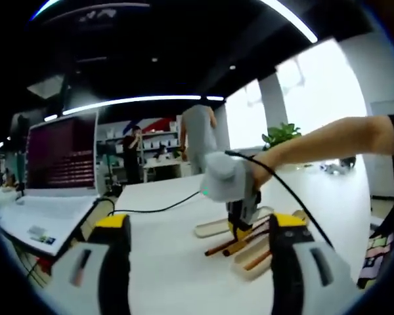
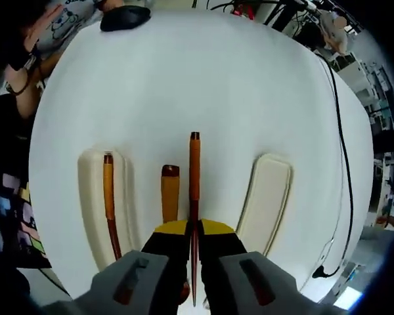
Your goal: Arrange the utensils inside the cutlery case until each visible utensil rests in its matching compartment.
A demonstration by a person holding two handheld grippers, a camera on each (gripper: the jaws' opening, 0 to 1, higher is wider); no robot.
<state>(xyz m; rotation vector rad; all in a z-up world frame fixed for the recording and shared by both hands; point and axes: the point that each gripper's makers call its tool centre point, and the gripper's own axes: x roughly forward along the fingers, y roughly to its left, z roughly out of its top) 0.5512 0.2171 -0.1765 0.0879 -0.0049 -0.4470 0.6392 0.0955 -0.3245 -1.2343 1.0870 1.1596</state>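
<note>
Right gripper (image 2: 193,252) clamped on chopstick (image 2: 194,190); left gripper (image 1: 197,262) apart, idle.
One utensil (image 2: 108,197) rests in case (image 2: 92,216); spoon (image 2: 170,193) beside case, lid (image 2: 266,200) off, rest unsorted.

The left gripper (image 1: 194,262) is held level and low, its two yellow-tipped jaws standing wide apart with nothing between them. To its right, a bare forearm (image 1: 335,138) reaches in and the hand (image 1: 259,164) grips the right gripper (image 1: 240,230) from above, pointing it straight down. In the right gripper view, the right gripper's jaws are pressed together on a chopstick (image 2: 194,190).
</note>
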